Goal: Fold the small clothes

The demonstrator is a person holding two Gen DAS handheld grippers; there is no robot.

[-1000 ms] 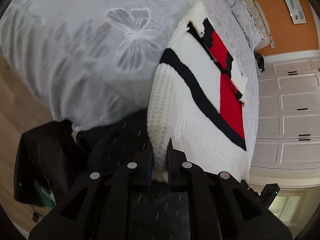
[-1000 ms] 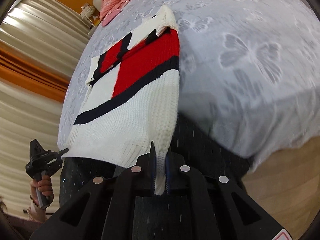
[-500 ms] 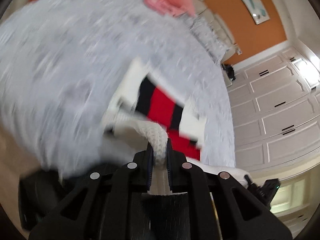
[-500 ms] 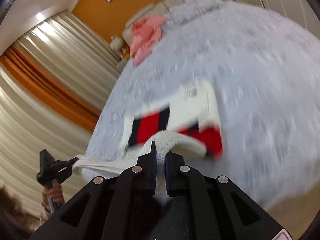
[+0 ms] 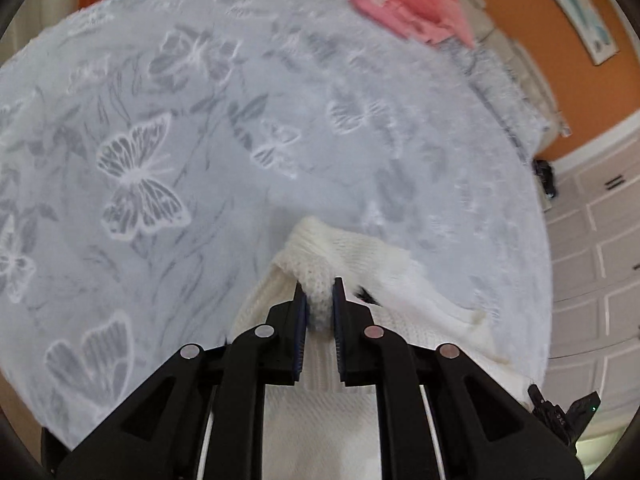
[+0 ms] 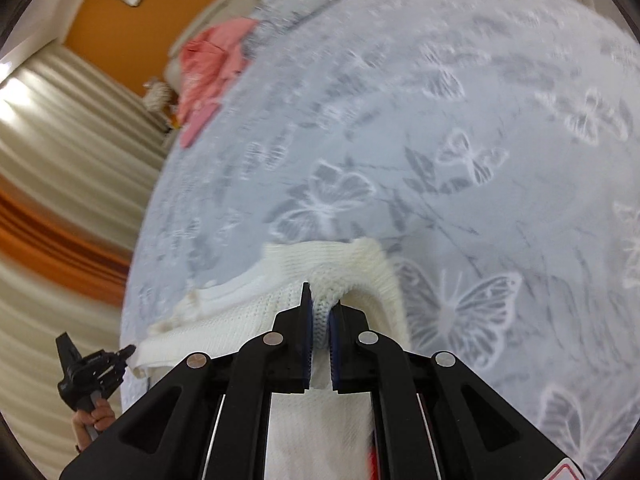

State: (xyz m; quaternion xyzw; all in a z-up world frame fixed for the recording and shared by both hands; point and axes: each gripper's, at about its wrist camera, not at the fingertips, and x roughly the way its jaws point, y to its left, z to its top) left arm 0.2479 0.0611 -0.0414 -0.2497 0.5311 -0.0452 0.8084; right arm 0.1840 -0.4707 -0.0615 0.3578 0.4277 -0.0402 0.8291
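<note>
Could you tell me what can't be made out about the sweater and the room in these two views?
- Sweater front: folded under; both views show white knit.
- Its near edge: hidden behind left gripper and right gripper.
- Pink garment: blurred, type unclear.
- Wall picture: cut off by the lens rim.

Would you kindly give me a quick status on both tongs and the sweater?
Left tongs and right tongs each shut on white knitted sweater. Sweater doubled over on grey butterfly-print bedspread. Pink garment far off, not in the way.
</note>
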